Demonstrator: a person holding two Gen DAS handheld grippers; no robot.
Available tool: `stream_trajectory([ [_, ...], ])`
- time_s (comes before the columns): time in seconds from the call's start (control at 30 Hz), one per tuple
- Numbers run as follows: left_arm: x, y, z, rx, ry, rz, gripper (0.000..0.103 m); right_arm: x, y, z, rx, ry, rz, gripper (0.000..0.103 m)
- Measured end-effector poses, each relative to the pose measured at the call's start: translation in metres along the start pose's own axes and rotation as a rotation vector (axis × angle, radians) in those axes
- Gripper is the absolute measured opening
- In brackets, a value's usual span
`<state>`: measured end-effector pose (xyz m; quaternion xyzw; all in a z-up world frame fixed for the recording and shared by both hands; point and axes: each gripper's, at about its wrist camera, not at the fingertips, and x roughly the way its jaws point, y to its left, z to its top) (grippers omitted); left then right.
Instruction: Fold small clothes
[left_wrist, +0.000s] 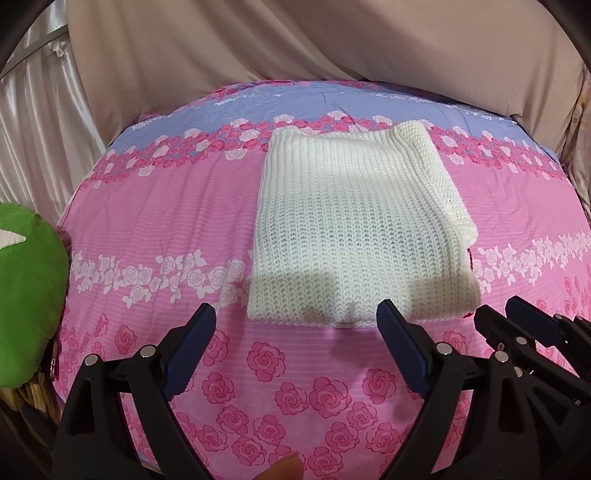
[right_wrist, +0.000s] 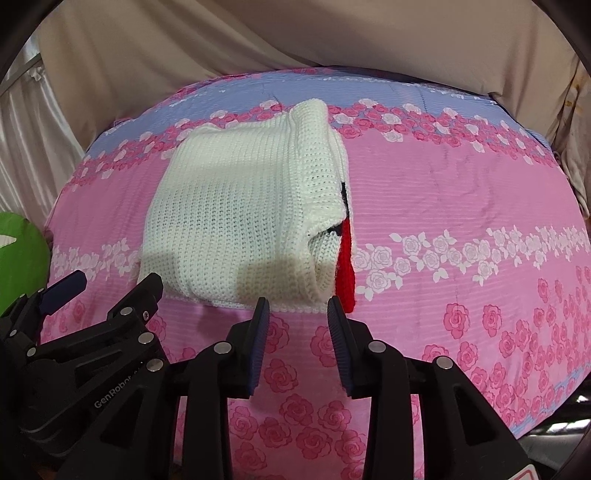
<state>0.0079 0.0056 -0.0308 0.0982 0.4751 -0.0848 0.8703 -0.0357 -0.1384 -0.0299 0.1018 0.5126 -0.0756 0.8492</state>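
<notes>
A white knitted garment lies folded into a neat rectangle on the pink rose-patterned sheet. It also shows in the right wrist view, with a red and black part peeking out at its right edge. My left gripper is open wide and empty, just short of the garment's near edge. My right gripper is open and empty at the garment's near right corner. In the left wrist view the right gripper sits at the right. In the right wrist view the left gripper sits at the left.
A green cushion sits at the left edge of the bed, also in the right wrist view. Beige draped cloth hangs behind the bed. Pale curtains hang at the far left.
</notes>
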Motion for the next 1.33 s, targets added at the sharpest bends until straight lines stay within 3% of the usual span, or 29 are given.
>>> stream_trajectory([
  [0.63,0.002,-0.007,0.006,0.011,0.0,-0.001,0.085,-0.002,-0.002,0.004,0.021,-0.012,-0.024,0.034],
  [1.03,0.002,-0.011,0.007,0.018,-0.006,0.007,0.08,-0.001,0.0,0.004,0.024,-0.009,-0.026,0.034],
  [1.17,0.001,-0.014,0.008,0.036,-0.011,-0.001,0.072,0.0,0.001,0.005,0.021,-0.006,-0.028,0.033],
  [1.33,0.0,-0.015,0.01,0.04,-0.017,0.008,0.072,0.002,0.001,0.006,0.015,-0.007,-0.026,0.033],
])
